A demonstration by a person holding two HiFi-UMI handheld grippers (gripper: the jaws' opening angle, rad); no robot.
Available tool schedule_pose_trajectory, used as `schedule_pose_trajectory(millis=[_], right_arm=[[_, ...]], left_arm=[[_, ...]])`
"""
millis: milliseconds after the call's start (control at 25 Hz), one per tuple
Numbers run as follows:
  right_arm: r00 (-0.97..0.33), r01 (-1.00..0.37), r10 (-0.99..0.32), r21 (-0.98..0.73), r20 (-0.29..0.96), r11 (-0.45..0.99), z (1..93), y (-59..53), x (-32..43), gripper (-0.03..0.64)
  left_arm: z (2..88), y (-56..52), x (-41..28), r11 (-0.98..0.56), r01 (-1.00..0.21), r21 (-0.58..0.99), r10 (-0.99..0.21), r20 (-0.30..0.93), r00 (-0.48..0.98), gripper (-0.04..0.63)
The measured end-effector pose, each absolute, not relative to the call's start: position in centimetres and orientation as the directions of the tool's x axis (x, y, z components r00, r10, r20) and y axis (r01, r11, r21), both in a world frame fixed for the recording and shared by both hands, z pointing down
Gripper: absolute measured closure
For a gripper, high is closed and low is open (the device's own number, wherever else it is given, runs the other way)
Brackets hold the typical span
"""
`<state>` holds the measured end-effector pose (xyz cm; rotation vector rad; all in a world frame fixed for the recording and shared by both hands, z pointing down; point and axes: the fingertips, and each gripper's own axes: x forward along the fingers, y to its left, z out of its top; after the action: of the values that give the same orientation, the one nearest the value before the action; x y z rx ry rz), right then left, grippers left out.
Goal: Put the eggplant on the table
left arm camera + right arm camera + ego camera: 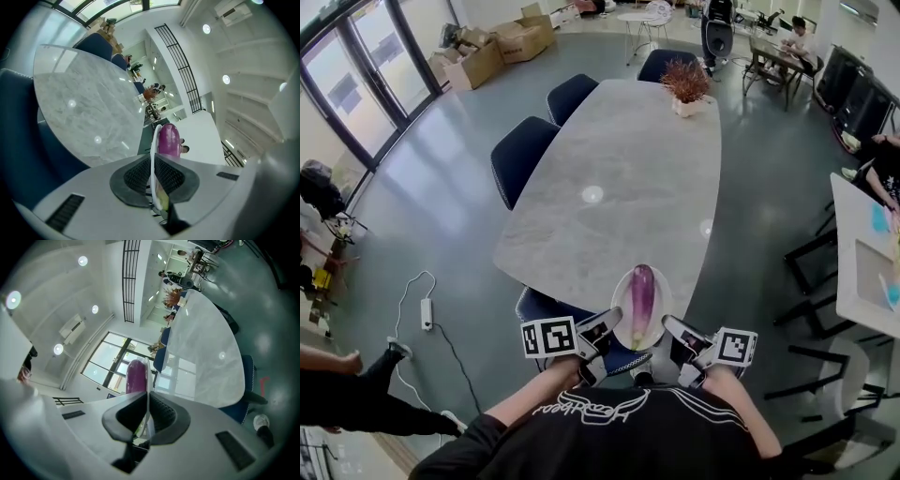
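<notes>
Holding a white plate [621,281] between both hands, I have the left tongs [607,328] clamped on its left rim and the right tongs [670,328] clamped on its right rim. In each gripper view the thin white edge of the plate runs straight down between the dark ribbed pads, which press on it from both sides. The eggplant [642,300] lies lengthwise along the middle of the plate. It is glossy purple, with its paler end towards me and its rounded end pointing away. In the head view the plate sits at the near end of the grey marbled tabletop [619,187], with its far rim just overlapping that edge, and the rest of it hangs over a blue chair [551,306] pushed in at this end. The eggplant rests on the plate and not on the tabletop. A potted plant [686,84] stands at the far end of the tabletop, well apart from the plate.
</notes>
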<state>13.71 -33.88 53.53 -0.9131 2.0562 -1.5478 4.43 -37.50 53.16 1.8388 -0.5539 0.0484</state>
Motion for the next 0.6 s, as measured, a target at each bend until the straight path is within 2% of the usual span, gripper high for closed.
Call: schedule_pose_trajectory(millis=[280,600], right_arm=[[-0.718,-0.241,-0.694,-0.955,0.054,0.175,53.6,-37.8,17.1,0.597],[-0.769,-0.269,-0.635,-0.935,0.065,0.23,53.3,-42.8,18.4,0.597]], left_arm=[[53.0,-41.3,8.0,-0.258,-0.441,0.86,-0.37,0.334,0.867,0.566],[52.8,-45.2,8.9,-0.244,-0.436,0.866,-0.432,0.305,0.849,0.568]])
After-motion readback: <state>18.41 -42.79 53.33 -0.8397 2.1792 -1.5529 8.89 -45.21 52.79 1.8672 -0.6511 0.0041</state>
